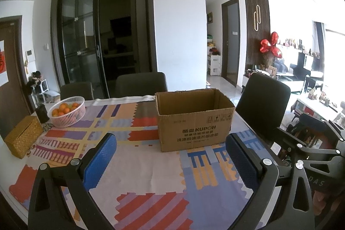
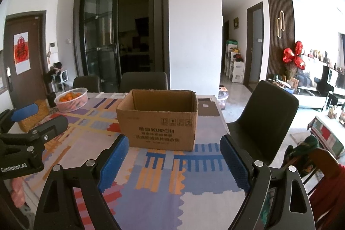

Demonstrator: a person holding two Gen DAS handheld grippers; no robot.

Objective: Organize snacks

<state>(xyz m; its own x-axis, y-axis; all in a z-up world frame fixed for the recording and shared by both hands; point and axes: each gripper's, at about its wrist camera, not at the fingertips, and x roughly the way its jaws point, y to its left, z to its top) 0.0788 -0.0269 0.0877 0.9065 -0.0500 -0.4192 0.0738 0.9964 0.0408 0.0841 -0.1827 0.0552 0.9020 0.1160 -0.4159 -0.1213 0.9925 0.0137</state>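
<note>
An open brown cardboard box (image 1: 194,120) printed KUPOH stands upright on the patterned tablecloth (image 1: 140,165); it also shows in the right wrist view (image 2: 159,120). Its inside bottom is hidden. My left gripper (image 1: 171,156) is open and empty, above the cloth in front of the box. My right gripper (image 2: 174,158) is open and empty, also just in front of the box. The left gripper shows at the left edge of the right wrist view (image 2: 32,122). No snacks are in view.
A pink basket of oranges (image 1: 66,111) stands at the table's far left, beside a dark cup (image 1: 42,114) and a woven tissue box (image 1: 22,139). Dark chairs (image 1: 141,83) stand behind the table and one (image 2: 265,120) at its right side.
</note>
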